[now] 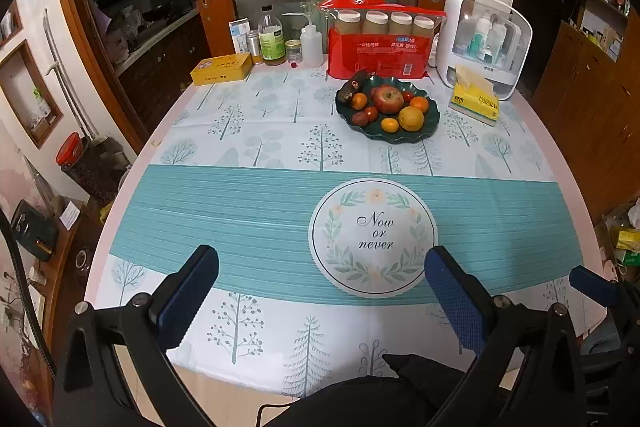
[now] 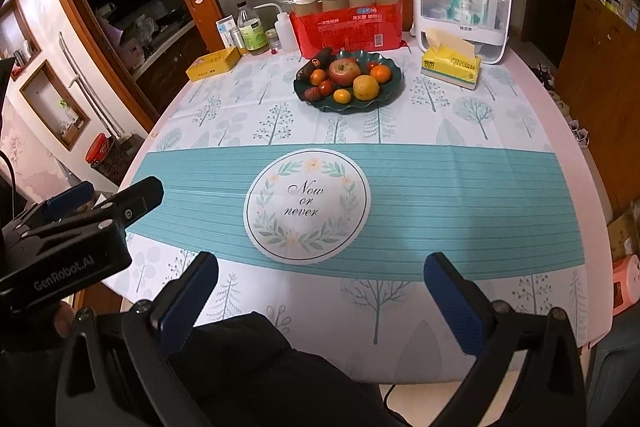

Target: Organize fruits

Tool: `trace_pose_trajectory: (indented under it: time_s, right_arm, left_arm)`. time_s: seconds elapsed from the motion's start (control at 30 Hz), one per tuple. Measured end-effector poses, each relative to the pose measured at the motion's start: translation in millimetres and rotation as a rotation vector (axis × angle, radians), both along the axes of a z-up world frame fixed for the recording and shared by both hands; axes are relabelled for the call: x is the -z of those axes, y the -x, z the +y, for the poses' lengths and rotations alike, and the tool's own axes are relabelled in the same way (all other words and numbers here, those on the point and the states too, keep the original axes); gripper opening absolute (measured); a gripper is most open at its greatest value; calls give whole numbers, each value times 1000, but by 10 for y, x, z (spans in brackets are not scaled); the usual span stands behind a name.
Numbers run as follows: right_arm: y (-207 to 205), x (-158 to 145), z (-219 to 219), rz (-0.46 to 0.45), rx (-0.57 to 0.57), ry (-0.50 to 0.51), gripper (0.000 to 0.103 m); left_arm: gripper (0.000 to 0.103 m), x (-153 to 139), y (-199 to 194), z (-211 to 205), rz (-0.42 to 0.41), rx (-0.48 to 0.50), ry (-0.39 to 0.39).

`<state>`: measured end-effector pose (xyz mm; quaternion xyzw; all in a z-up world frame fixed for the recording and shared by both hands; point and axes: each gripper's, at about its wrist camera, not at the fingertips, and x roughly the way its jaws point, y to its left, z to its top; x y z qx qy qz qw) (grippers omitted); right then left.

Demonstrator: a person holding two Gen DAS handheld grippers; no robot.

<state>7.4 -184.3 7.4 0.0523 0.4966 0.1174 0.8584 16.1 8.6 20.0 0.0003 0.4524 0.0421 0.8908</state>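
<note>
Both grippers, left gripper [image 1: 322,291] and right gripper [image 2: 320,291], hang apart and empty near the desk's [image 2: 460,187] front edge; reach the far-edge fruit plate [image 2: 390,91], gripping gently.

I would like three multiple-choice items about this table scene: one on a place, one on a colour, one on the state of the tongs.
1. Where do the fruits lie?
A. on the dark green plate
B. in the yellow tin
C. on the round "Now or never" print

2. What colour is the tissue pack?
A. red
B. yellow
C. blue

3. How are the left tongs?
A. shut on an orange
B. shut, empty
C. open, empty

Answers:
1 A: the apple and the oranges sit in the plate.
2 B: the tissue pack is yellow.
3 C: the left tongs stand wide apart, holding nothing.
</note>
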Motion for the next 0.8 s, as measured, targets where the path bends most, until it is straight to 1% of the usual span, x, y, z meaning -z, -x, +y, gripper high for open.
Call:
trace_pose_trajectory:
  time_s: [0.63, 0.8]
  right_arm:
    - [42, 7, -4, 1, -2, 0, 103]
    - [142, 15, 12, 5, -1, 0, 103]
  left_arm:
    - [102, -5, 39, -4, -7, -1, -2]
    - [102, -2, 50, -7, -7, 0, -2]
